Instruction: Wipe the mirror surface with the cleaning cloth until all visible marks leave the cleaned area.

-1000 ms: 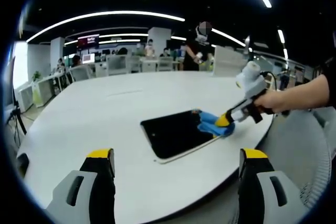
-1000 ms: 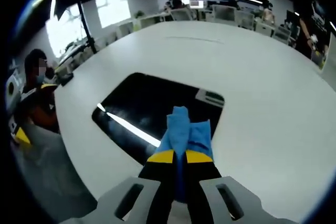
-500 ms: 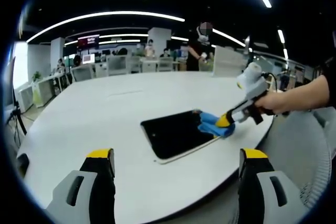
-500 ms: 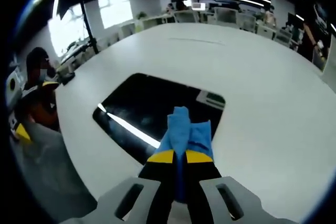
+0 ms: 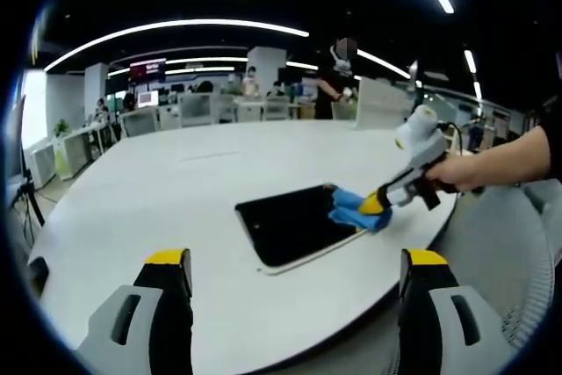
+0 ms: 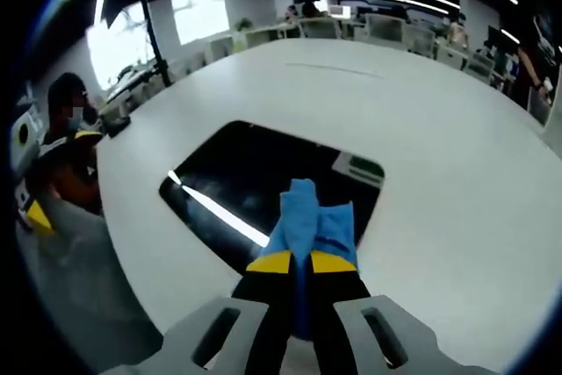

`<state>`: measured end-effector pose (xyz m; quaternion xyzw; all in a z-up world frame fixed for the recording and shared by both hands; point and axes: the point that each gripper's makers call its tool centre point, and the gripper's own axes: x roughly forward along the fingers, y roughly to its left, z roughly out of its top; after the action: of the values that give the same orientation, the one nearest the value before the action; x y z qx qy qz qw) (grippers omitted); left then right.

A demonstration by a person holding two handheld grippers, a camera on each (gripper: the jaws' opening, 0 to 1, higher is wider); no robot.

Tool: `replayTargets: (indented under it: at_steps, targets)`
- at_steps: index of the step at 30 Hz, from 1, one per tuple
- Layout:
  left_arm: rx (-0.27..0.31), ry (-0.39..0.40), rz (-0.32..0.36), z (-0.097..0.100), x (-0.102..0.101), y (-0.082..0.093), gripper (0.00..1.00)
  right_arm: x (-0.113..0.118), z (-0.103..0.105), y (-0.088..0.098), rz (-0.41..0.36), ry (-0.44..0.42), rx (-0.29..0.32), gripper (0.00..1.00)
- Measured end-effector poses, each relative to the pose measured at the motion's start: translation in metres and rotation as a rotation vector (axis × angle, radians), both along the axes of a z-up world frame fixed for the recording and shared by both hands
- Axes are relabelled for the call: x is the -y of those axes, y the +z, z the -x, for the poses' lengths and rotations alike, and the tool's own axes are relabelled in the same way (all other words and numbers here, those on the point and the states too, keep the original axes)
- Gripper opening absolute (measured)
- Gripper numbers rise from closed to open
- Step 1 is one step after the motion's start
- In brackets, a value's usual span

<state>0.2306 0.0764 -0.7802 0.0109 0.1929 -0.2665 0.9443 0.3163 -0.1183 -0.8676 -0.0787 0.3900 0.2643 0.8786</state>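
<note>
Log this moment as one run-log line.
phase: wiping | right gripper: shut on blue cloth, cloth at near edge of mirror | left gripper: open, holding nothing, back from mirror | mirror flat on white table

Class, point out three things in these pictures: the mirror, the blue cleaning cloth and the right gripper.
mirror point(image 5: 285, 226): left gripper view, middle of its dark glass.
cleaning cloth point(image 6: 307, 217): right gripper view, the bunched part ahead of the jaws.
right gripper point(image 6: 295, 263): right gripper view, between its yellow tips.
</note>
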Motion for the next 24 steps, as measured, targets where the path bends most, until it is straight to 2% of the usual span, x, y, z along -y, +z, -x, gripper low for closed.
replayTargets:
  at_steps: [24]
  targets:
    - [-0.001, 0.003, 0.000, 0.000, 0.000, 0.000, 0.99, -0.042, 0.002, 0.000, -0.044, 0.062, -0.016, 0.01]
